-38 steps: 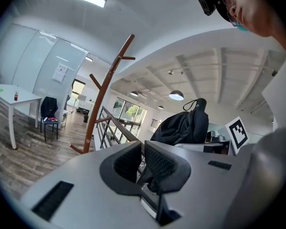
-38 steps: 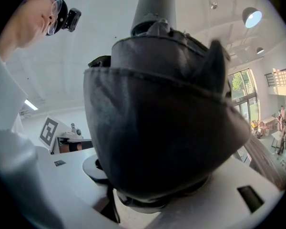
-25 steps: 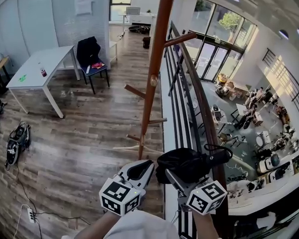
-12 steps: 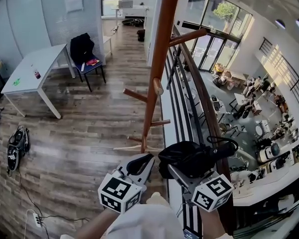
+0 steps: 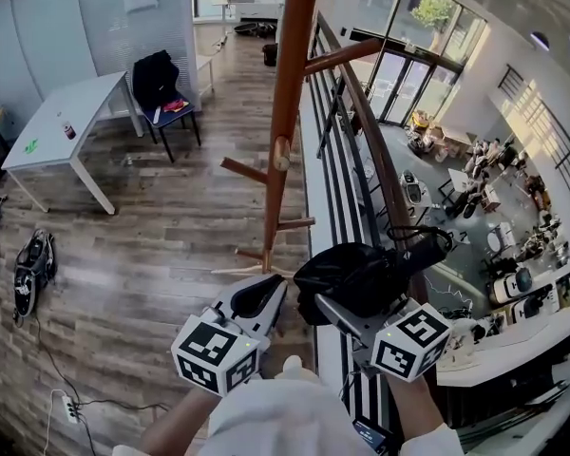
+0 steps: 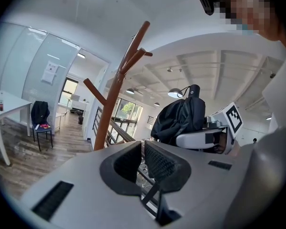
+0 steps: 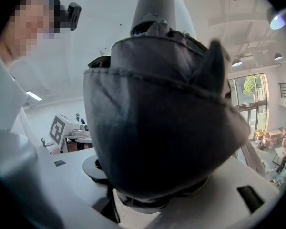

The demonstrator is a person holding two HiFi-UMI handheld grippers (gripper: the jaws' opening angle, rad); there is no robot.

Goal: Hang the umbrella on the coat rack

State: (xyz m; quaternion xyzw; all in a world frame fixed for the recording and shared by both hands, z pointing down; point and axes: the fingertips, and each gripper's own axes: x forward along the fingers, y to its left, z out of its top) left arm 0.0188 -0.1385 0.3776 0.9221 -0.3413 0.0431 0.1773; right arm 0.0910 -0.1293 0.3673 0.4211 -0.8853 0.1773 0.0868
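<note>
- Right now the right gripper has its jaws closed tight on the umbrella. The umbrella is folded up, black and floppy.
- In the right gripper view the umbrella sits right on top of the jaws and fills almost all the view. I think it is held by its fat middle so it cannot slip out while it is carried.
- One end of the umbrella sticks out to the right of the jaws, and a thin cord loops off it. That loop is probably the part meant to go over a peg.
- The left gripper is just beside the right one, on its left. Its jaws are almost together with only a thin slit, and nothing is in them. I think it is just waiting to help.
- The coat rack stands in front of both grippers, a little way off. It is a tall brown wooden pole with pegs that point up. The umbrella is not on it yet.
- The left gripper view shows the coat rack ahead and the umbrella off to its right.
- Under the grippers is a wooden floor. A railing runs past on the right, with a lower room far below.
- Far off to the left are a white table and a chair.
</note>
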